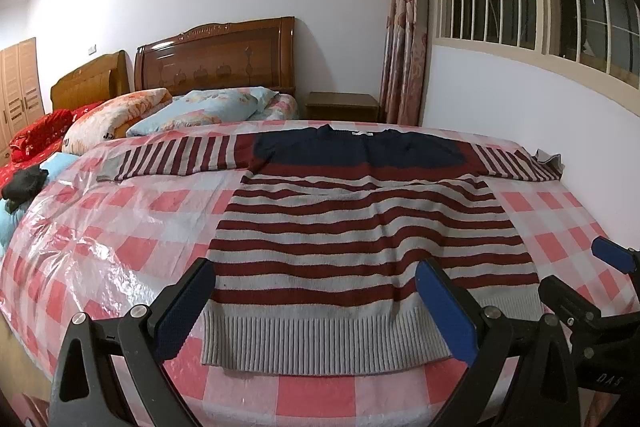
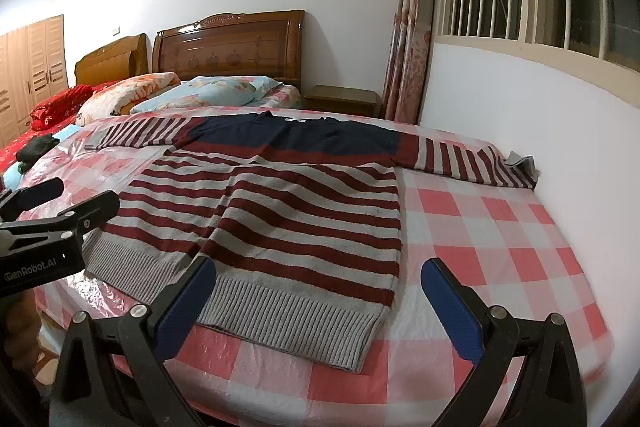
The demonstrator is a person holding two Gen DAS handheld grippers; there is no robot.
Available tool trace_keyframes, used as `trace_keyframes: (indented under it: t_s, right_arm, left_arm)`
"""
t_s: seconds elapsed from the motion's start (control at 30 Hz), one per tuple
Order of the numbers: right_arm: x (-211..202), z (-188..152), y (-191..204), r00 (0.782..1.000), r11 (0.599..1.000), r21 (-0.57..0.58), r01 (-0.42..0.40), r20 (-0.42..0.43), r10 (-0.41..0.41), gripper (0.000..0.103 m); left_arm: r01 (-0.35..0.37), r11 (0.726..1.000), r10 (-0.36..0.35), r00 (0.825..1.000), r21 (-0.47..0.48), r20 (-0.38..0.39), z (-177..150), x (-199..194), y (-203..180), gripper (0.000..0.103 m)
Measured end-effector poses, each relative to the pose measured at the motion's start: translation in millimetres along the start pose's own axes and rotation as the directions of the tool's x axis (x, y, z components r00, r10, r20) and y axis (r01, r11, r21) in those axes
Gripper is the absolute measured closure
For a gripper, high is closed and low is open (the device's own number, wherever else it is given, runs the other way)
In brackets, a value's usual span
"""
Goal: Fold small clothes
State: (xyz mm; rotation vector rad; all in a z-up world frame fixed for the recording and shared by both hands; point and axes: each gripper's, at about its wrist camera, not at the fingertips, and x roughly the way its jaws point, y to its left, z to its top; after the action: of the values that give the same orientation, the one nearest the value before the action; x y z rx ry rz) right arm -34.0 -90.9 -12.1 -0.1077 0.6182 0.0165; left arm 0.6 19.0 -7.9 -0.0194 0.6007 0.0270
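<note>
both grippers (image 1: 316,307) (image 2: 318,303) gape empty over the sweater (image 1: 360,235) — right cuff (image 1: 550,161) drops off the bed edge.

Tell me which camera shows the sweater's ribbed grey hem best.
The left wrist view: the striped red-and-grey knit sweater's ribbed grey hem lies square-on, nearly its whole width visible between the open left gripper's fingers. The right wrist view shows the hem obliquely, partly behind a finger.
</note>
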Motion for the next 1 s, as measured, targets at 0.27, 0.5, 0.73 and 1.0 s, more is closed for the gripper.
trace_keyframes:
  t_s: [0.27,0.5,0.73,1.0]
  right_arm:
    - [0.7,-1.2,0.2,1.0,1.0,0.003,0.0,-0.003,0.0,0.0]
    - [1.0,-2.1,0.2,1.0,1.0,0.005,0.001,-0.007,-0.001,0.0]
    - [2.1,-3.4,-0.5,1.0,1.0,0.013,-0.001,-0.012,0.001,0.0]
    - [2.1,-3.6,-0.4,1.0,1.0,0.013,-0.001,-0.012,0.001,0.0]
  left_arm:
    - [0.0,1.0,0.0,0.999,-0.006,-0.036,-0.5,5.6,1.8,0.001]
    - [0.001,1.0,-0.001,0.999,-0.011,-0.047,-1.3,7.5,3.1,0.001]
    - [0.0,1.0,-0.001,0.999,-0.011,-0.049,-1.7,7.8,2.9,0.001]
    - [0.0,1.0,-0.001,0.999,-0.011,-0.05,-2.2,7.6,2.8,0.001]
